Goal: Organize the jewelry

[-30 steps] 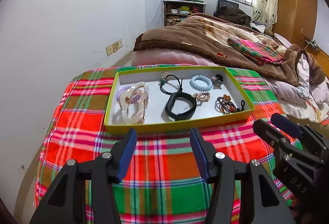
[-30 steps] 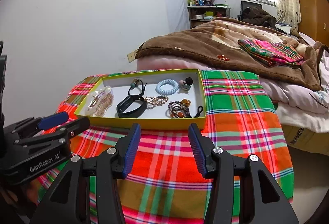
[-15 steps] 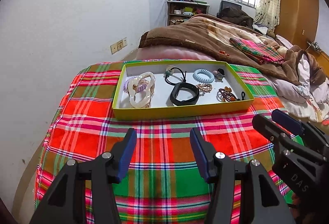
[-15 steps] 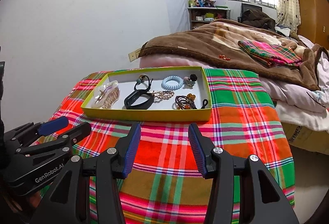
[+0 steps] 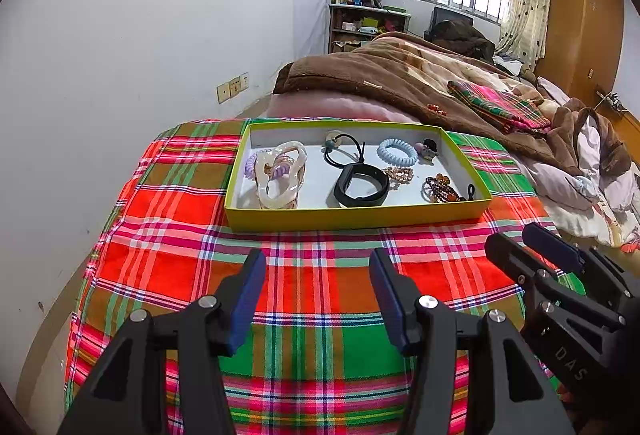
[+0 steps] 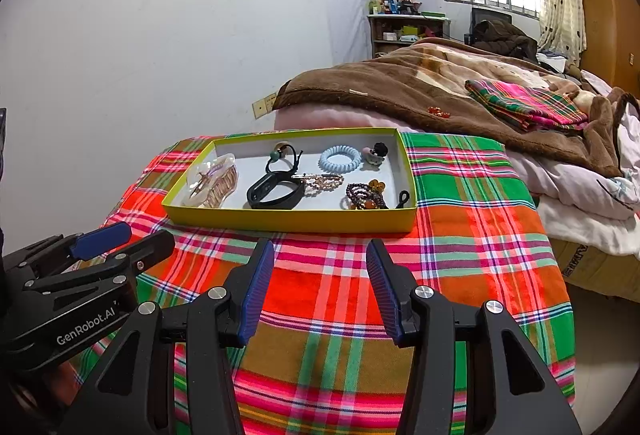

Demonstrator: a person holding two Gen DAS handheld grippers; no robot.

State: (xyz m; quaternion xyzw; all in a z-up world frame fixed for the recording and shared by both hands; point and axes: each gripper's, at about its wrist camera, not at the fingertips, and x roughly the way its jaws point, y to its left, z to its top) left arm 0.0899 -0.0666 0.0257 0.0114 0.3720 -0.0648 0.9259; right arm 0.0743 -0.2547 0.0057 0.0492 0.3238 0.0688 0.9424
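The left gripper hangs over the near part of the plaid cloth with its blue-padded fingers spread wide and nothing between them. The right gripper is held the same way just beside it, fingers apart and empty, above the cloth. Each gripper shows at the edge of the other's view, low and near the cloth's front.

Beyond both sits the tray, a shallow yellow-green box with a grey floor, toward the far edge of the cloth. Inside, at its left end, a pale translucent hair claw stands on a lilac coil tie. Near the middle lies a black band, with a black hair tie behind it toward the far wall. A light blue coil tie lies at the far right, a small figure clip just beside it. A gold bead bracelet lies between the band and the blue coil, and dark bead bracelets rest in the near right corner.

Past the cloth's far edge is a bed with a brown blanket and a folded plaid cloth.
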